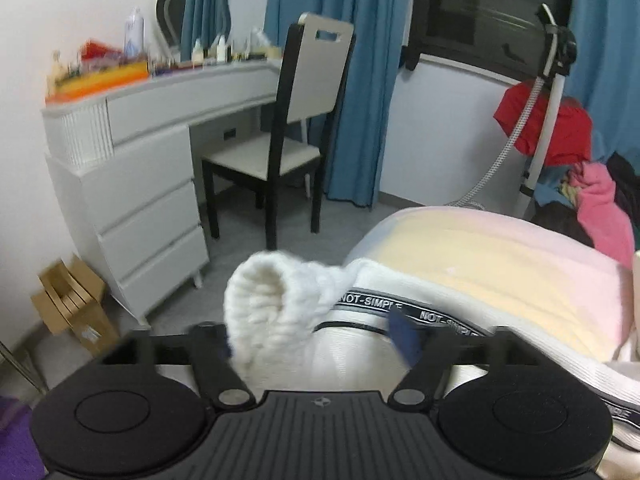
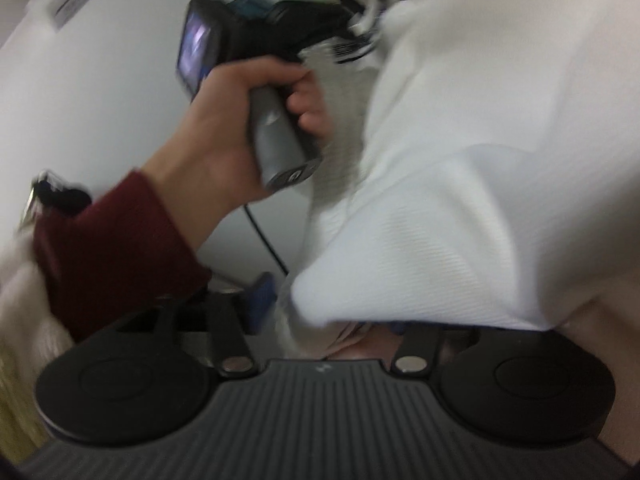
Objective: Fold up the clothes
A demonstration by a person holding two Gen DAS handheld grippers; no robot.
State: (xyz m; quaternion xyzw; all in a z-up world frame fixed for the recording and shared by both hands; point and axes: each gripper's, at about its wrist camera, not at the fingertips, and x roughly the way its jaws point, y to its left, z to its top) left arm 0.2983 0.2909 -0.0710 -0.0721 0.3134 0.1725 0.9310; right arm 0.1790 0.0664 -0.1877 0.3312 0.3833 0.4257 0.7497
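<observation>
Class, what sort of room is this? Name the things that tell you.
Most likely a bedroom: a dressing table with a mirror, a bed and a heap of clothes.

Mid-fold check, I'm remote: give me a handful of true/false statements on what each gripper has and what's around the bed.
1. White knit fabric sits between the left gripper fingers. True.
2. The white garment in the right wrist view lies flat on the bed. False: it hangs bunched in the air over the right gripper.
3. A chair stands at the white dresser. True.
4. The curtains are red. False: they are blue; the red item is cloth draped by the steamer pole.
5. The person's hand on the left gripper handle wears a dark red sleeve. True.
</observation>
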